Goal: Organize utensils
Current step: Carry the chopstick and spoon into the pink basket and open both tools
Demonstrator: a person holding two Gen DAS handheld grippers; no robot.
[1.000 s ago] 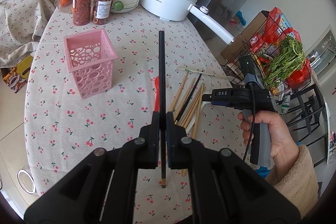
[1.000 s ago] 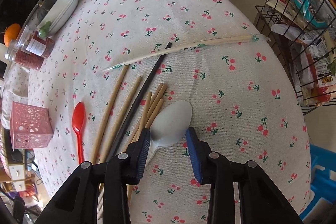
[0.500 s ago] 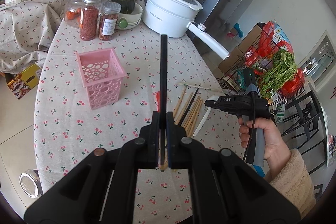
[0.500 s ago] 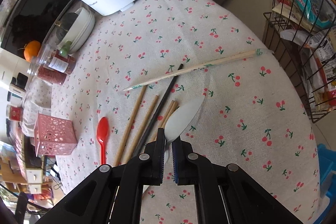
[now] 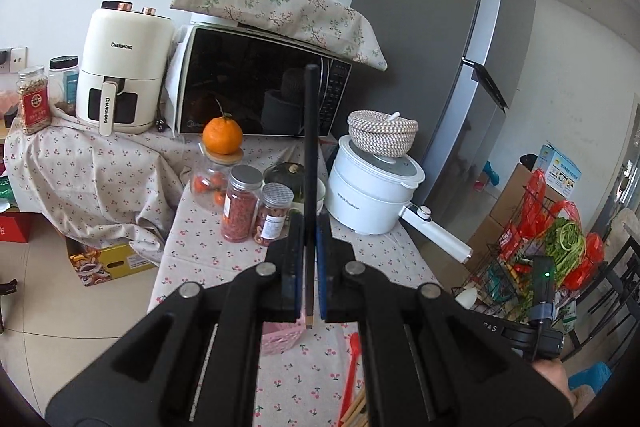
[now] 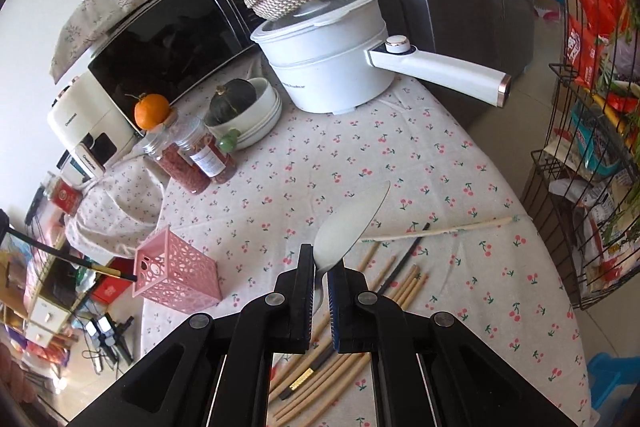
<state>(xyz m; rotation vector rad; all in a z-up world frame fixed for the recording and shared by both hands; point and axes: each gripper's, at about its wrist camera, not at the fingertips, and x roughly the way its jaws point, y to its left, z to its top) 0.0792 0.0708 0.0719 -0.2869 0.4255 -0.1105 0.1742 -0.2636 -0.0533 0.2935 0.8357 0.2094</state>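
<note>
Black chopstick pinched upright between narrow jaws of left gripper, long axis running six to twelve, lower tip just over pink basket. Could miss the opening or tip the light basket if lowered off-centre. White spoon clamped by right gripper, bowl pointing toward one o'clock; might swivel in so thin a grip.
</note>
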